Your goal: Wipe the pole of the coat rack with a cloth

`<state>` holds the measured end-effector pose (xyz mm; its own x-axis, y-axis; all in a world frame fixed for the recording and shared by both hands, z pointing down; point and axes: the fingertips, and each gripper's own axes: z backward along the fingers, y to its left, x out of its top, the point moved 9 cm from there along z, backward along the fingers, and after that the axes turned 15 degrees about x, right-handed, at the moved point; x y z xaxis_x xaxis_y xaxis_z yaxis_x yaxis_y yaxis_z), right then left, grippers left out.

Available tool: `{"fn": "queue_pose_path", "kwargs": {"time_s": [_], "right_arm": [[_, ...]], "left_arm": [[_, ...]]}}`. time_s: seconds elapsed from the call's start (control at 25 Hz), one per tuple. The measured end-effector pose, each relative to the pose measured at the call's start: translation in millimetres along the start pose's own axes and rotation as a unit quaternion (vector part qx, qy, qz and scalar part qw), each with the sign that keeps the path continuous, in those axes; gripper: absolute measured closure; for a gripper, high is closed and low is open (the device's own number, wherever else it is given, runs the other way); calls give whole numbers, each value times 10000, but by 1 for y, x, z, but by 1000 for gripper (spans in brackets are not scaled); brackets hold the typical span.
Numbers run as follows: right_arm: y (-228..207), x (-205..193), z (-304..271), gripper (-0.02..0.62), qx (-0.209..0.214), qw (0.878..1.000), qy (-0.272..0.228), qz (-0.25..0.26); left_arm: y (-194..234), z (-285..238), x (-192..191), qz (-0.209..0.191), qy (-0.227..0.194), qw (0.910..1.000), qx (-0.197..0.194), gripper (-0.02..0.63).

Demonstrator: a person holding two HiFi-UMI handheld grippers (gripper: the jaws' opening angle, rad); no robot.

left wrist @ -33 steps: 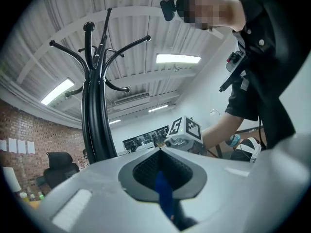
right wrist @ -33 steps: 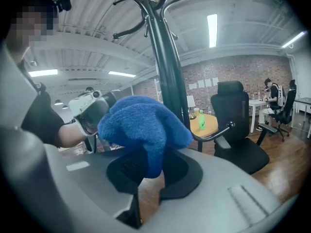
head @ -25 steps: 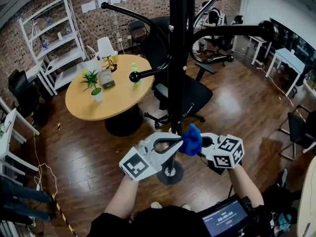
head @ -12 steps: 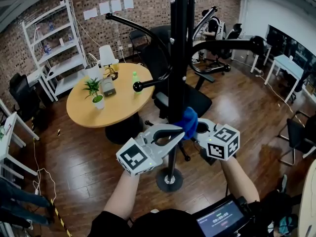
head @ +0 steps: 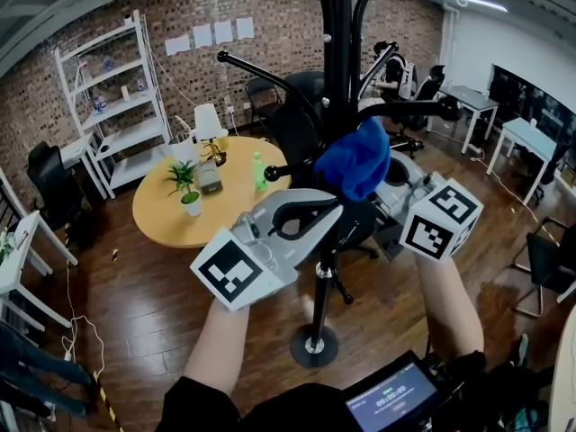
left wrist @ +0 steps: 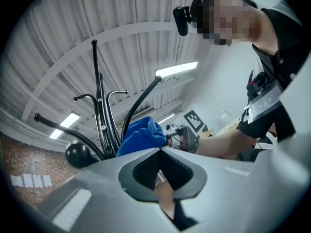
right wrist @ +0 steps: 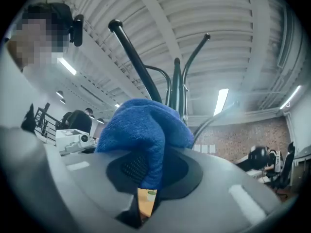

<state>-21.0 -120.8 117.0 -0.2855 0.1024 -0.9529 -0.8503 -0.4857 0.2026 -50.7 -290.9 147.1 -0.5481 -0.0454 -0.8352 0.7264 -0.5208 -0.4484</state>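
The coat rack pole [head: 335, 79] is mid-wipe, judging by how things lie. High on the pole's right side sits the blue cloth [head: 355, 162], seemingly pressed to it, pinched fast in the right gripper [head: 389, 183]. Just below the cloth, in front of the pole, the left gripper [head: 315, 216] has its jaws together, empty. Next, slide the cloth along the pole without losing contact.

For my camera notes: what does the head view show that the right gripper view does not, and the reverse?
Only the head view: the rack's base and the white shelf. Only the right gripper view: the rack's topmost hook end and the right gripper, jaws shut on the blue cloth. Both: the blue cloth and the pole.
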Motion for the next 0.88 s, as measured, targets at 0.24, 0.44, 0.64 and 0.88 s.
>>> {"fn": "queue_pose_path", "kwargs": {"time_s": [0.24,0.44,0.64,0.88], "right_arm": [[34,53,1,545,117,9952,-592,772],[68,85,20,545,267,9860,-859,1401],[68,85,23,545,184,9833,-725,1658],[10,14,4,545,-339,9973,93,640]], "left_arm": [[-1,2,35,-86,-434,9990,-13,603],[-7,1,60,-95,-633,9977,-217,603],[-8,3,55,-372,-568,9972,-317,603],[-10,1,5,-412,-222,9980,-425,603]]}}
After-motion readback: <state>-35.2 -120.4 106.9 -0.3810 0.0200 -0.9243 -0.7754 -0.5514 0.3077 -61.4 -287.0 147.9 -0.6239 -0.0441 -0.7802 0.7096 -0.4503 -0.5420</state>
